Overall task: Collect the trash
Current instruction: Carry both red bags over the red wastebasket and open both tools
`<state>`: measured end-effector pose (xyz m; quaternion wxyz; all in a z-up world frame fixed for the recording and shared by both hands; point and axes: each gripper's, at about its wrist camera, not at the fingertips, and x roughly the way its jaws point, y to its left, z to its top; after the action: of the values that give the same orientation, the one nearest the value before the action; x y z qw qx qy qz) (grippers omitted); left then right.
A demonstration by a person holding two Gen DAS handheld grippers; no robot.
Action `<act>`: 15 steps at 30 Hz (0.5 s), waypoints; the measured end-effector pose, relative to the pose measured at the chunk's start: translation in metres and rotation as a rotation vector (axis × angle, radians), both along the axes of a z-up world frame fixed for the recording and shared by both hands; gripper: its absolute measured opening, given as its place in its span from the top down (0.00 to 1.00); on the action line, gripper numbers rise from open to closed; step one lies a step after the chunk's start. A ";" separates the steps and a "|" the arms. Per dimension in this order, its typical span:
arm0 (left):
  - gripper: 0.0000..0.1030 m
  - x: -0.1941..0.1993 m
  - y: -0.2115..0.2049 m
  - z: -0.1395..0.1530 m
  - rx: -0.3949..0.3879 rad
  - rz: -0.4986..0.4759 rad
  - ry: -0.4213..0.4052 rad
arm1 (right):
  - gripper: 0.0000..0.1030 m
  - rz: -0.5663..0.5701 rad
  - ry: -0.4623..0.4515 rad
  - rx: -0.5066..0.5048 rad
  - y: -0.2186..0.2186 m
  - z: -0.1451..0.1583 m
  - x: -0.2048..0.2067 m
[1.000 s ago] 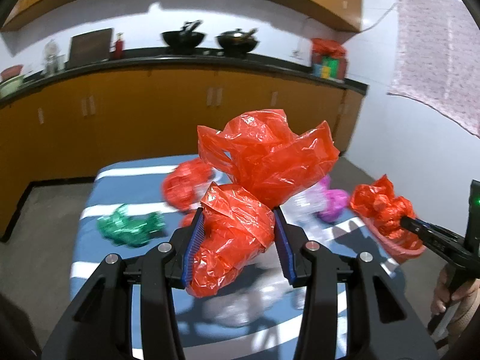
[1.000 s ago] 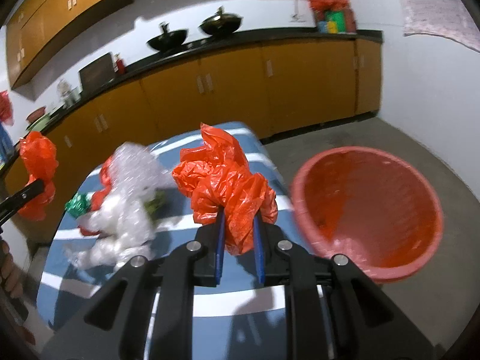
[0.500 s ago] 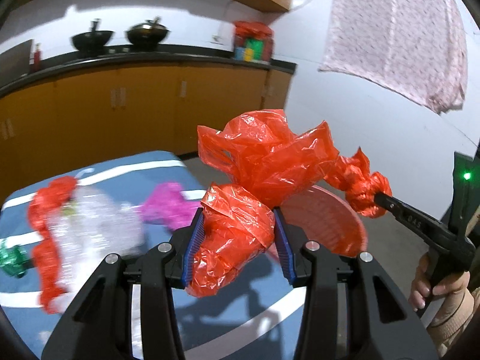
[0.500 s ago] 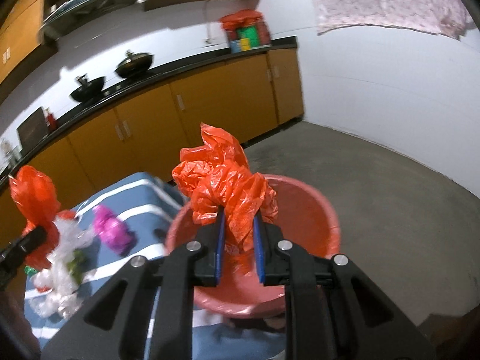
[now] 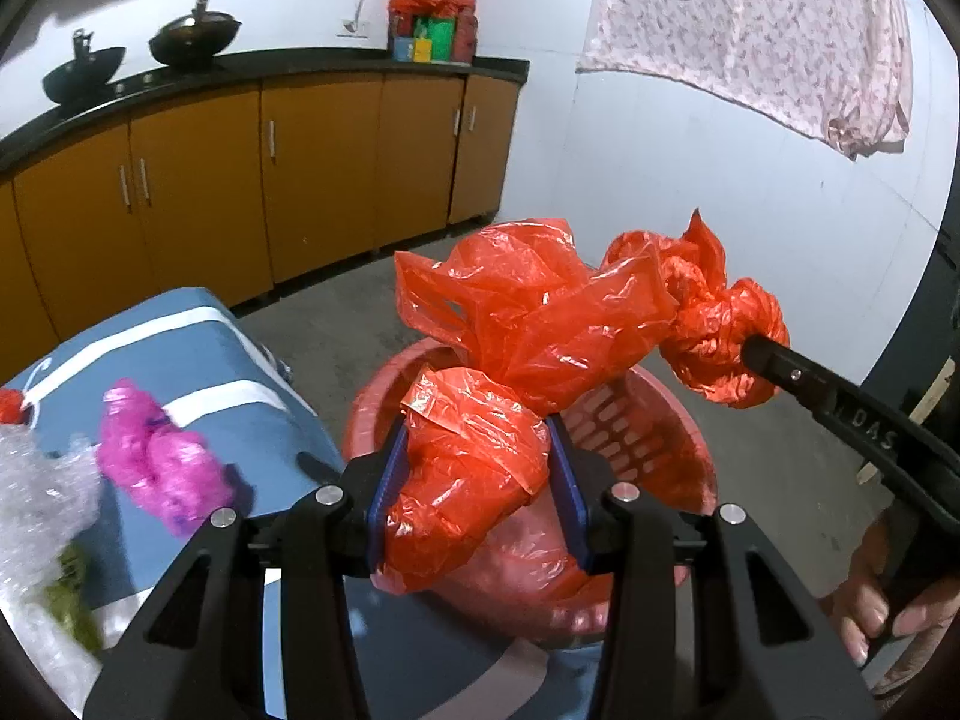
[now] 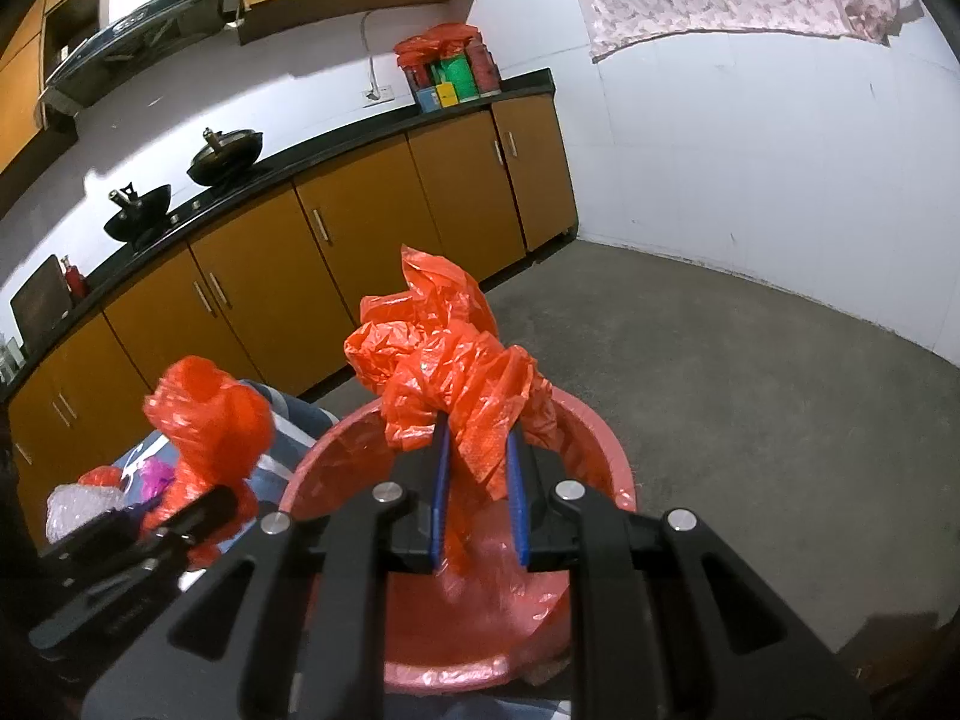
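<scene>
My left gripper [image 5: 477,483] is shut on a crumpled red plastic bag [image 5: 516,354] and holds it above the red basin [image 5: 690,450]. My right gripper [image 6: 477,504] is shut on a second red plastic bag [image 6: 444,372], also above the basin [image 6: 600,438]. In the left wrist view the right gripper [image 5: 750,351] and its bag [image 5: 714,324] come in from the right over the basin's far rim. In the right wrist view the left gripper [image 6: 210,501] and its bag [image 6: 207,414] sit at the basin's left rim.
A blue table with white stripes [image 5: 180,348] stands left of the basin, with a pink bag [image 5: 153,456], clear bubble wrap [image 5: 36,492] and something green [image 5: 69,606] on it. Orange cabinets [image 5: 312,168] line the back wall. Grey floor [image 6: 780,420] lies to the right.
Both grippers have swung right from over the table to above the red basin, each still holding its red bag. The two bags are now close together.
</scene>
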<state>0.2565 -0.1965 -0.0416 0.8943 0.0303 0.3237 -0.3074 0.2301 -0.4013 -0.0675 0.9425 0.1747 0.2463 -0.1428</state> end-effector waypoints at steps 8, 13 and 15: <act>0.55 0.014 -0.018 -0.014 0.016 -0.021 0.034 | 0.79 0.007 0.005 0.028 -0.008 -0.012 0.014; 0.39 0.022 -0.025 -0.016 0.004 -0.018 0.053 | 0.73 0.012 -0.001 0.051 -0.014 -0.015 0.018; 0.35 0.022 -0.022 -0.018 0.002 -0.012 0.058 | 0.69 0.009 -0.001 0.053 -0.016 -0.016 0.017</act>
<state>0.2786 -0.2180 -0.0596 0.8828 0.0244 0.3495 -0.3130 0.2469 -0.4175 -0.0835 0.9384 0.1985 0.2503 -0.1317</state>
